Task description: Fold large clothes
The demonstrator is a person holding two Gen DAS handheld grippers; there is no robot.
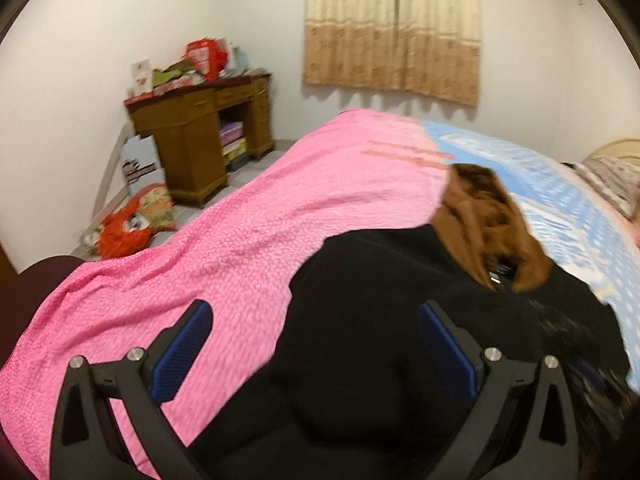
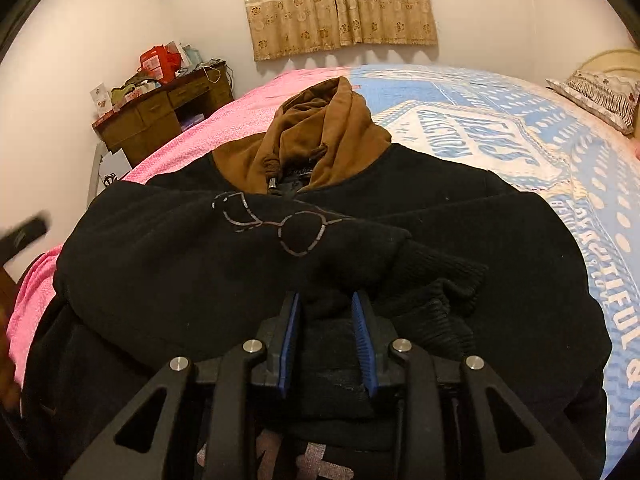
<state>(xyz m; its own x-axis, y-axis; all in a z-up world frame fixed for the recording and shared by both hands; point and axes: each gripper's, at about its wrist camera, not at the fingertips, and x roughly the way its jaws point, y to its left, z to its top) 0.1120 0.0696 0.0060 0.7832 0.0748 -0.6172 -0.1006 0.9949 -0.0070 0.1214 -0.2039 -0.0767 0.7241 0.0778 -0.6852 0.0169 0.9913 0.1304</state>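
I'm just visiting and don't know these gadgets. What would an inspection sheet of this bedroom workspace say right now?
Surface: bed covered by a pink textured blanket and a blue-and-white printed sheet.
Job's things: black hoodie with a brown hood lying on the bed, sleeves folded across its chest.
Clutter: wooden desk piled with boxes and bags; red-patterned bags on the floor.
Grippers: left gripper open above the hoodie's edge, holding nothing; right gripper closed on a bunch of black fabric.
Cables: thin cord on the desk, too small to identify.
Surroundings: white walls, beige patterned curtain, patterned pillow.
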